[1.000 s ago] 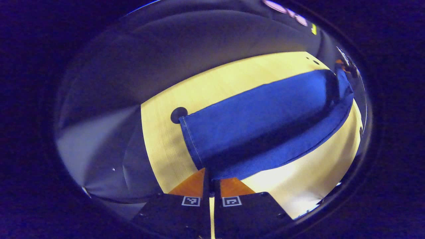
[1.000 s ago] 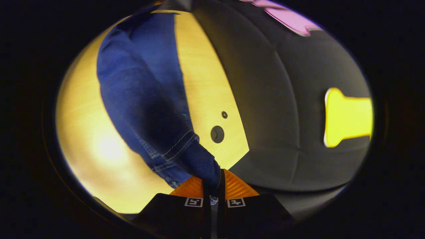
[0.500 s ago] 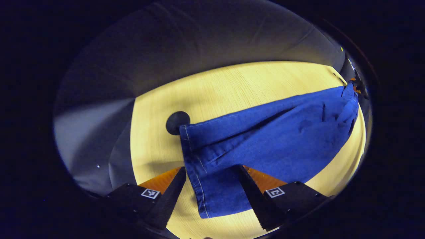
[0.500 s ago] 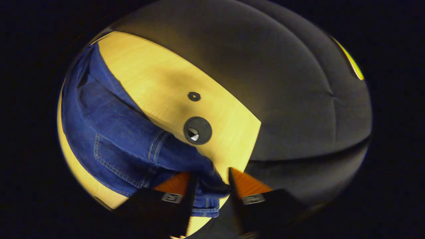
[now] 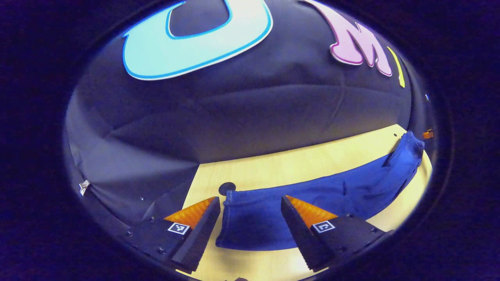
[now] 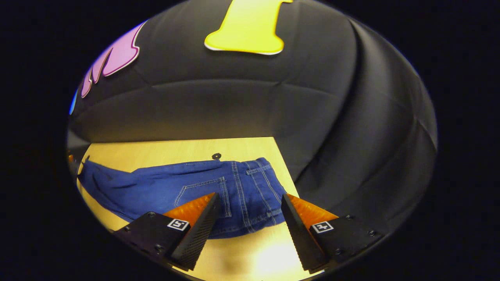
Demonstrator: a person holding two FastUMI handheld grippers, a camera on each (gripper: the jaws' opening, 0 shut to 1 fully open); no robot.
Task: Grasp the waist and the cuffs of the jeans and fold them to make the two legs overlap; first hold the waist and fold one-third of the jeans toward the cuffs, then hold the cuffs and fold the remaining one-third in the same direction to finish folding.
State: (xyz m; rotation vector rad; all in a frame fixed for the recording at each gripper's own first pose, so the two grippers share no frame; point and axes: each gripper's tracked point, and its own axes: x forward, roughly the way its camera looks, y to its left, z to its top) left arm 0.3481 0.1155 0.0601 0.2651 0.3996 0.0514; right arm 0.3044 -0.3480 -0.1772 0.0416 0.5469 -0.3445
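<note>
While the table [image 6: 250,146] carries them, the jeans [image 6: 187,189] are laid lengthwise, legs overlapped (judged done). The waist [image 6: 256,191] is seen just ahead of the right gripper [image 6: 248,230], the cuffs [image 5: 250,222] ahead of the left gripper [image 5: 250,230]. Both are held low, spread wide, nothing gripped.

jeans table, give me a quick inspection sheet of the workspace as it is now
surface: pale wood table, small dark round holes near the far edge
job's things: jeans lie flat, legs overlapped; waist to one end, cuffs to the other
clutter: nothing seen
grippers: left gripper open above the cuffs; right gripper open above the waist; neither touches the cloth
cables: nothing seen
surroundings: black cloth wall behind the table
</note>
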